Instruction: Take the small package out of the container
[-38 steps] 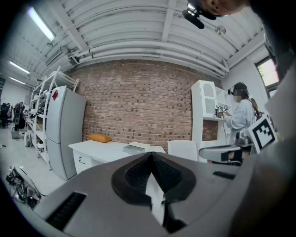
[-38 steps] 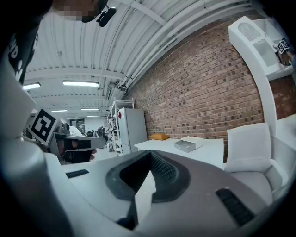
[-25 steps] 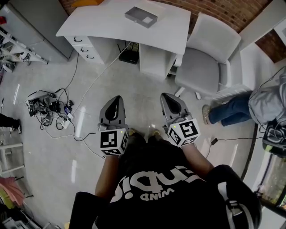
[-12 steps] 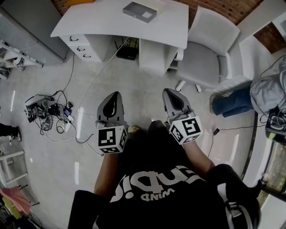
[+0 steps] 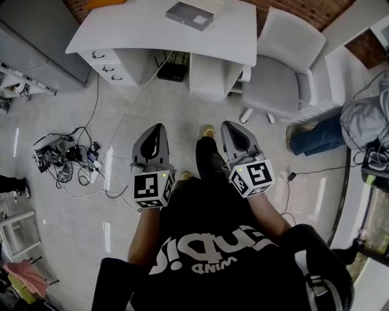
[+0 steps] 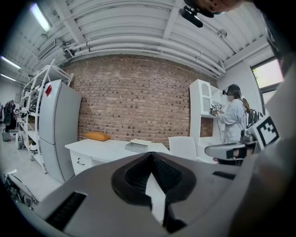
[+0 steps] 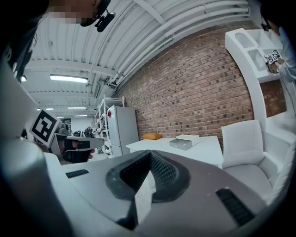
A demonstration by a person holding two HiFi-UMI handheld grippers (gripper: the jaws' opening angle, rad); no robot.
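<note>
A: Where does the small package (image 5: pixel 199 20) sit?

B: On the counter (image 5: pixel 152 36), inside the shallow grey container (image 5: pixel 185 13), towards that tray's right-hand end. It shows only as a pale flat patch, too small to read in detail.

A: And the tools?

B: Both are well short of the counter, over the floor in front of it. The left tool (image 5: pixel 158 129) has its jaws closed together with nothing between them. The right tool (image 5: pixel 228 126) is the same, shut and empty. Each points roughly at the counter.

A: How will the package handle?

B: It is probably light and thin, like card or a sachet, so weight should not matter. The trouble is that it lies low against the container's floor, and a flat thing like that tends to slide rather than lift.

A: So where should the person take hold?

B: Likely at an edge or corner that stands free of the container's wall, with the jaws opened first and brought in from above. The container looks light too, so the other tool could steady its rim.
</note>
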